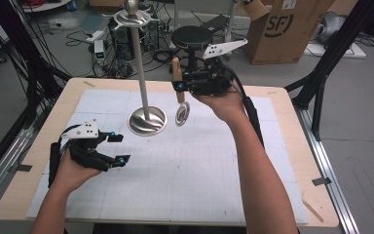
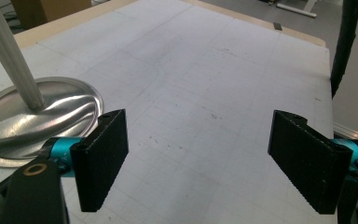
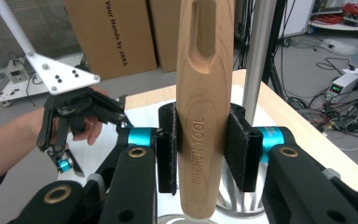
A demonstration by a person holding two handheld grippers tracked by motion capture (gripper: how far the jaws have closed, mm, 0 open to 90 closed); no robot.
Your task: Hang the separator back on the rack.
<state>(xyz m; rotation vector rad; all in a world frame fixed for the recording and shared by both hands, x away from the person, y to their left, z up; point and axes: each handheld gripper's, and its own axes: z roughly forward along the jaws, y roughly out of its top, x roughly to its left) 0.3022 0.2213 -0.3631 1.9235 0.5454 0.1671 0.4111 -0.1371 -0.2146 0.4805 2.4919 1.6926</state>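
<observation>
where right tool (image 3: 200,154) clamps wooden handle (image 3: 200,93), lower end cut off.

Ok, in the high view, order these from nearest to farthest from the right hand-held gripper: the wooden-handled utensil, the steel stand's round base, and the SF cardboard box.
1. Wooden-handled utensil: clamped in the right hand-held gripper, hanging above the mat.
2. Round shiny steel stand base: on the mat, lower left of it.
3. Brown SF cardboard box: on the floor beyond the table, upper right.

The right tongs (image 1: 177,73) are clamping shut, raised, forearm stretching forward. The left tongs (image 1: 119,147) are gaping wide, lying low, well apart from the right.
</observation>
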